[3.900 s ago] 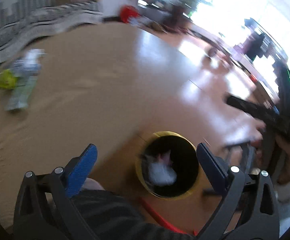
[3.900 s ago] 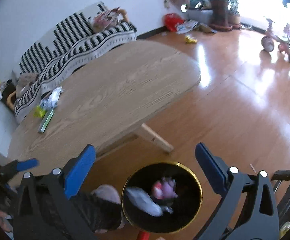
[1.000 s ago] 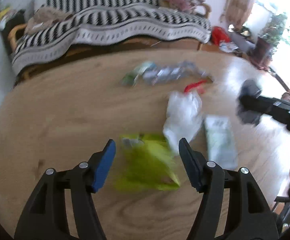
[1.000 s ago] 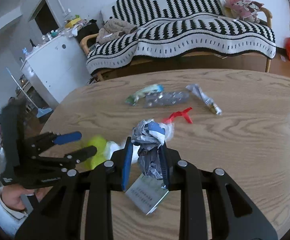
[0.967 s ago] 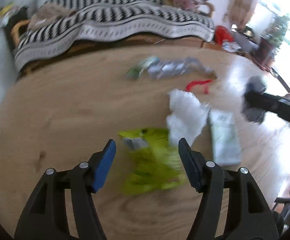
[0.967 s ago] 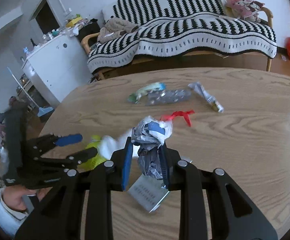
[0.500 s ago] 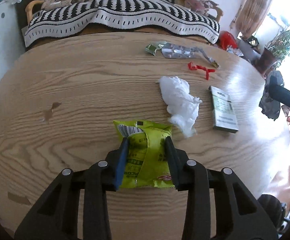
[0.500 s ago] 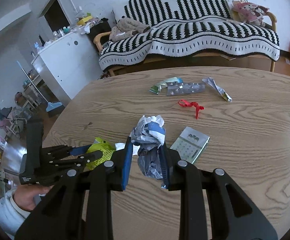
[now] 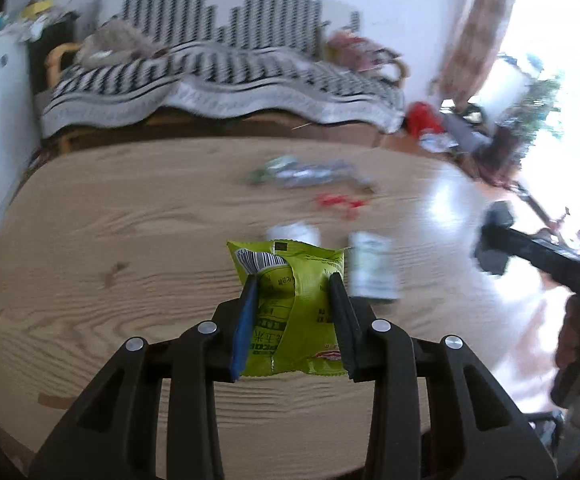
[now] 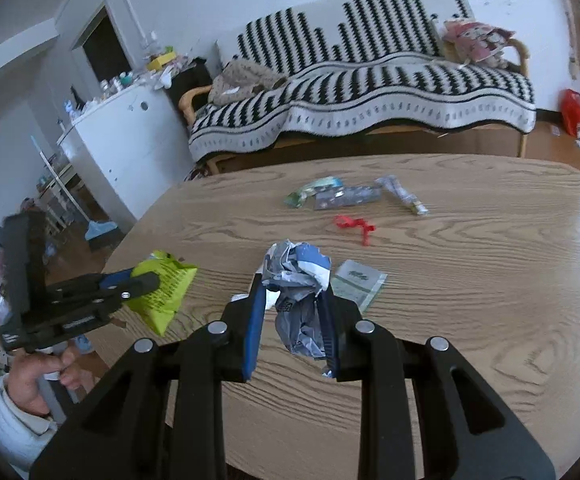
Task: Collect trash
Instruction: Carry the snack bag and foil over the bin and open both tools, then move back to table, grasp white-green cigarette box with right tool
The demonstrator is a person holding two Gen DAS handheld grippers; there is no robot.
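Left gripper (image 9: 292,280): clamped on one green snack packet (image 9: 290,300), held clear above the wooden table (image 10: 470,300); judged best carried level, grip unrelaxed, since thin foil may slip. Right gripper (image 10: 292,300): clamped on one crumpled paper wad (image 10: 298,280), likewise lifted; same care advised until over a bin, none visible here. Remaining on table, left to right: one white tissue (image 9: 294,232), largely hidden; one flat green-white packet (image 10: 360,280); one cluster of foil wrappers (image 10: 350,194), apparently three; one red strip (image 10: 354,226).
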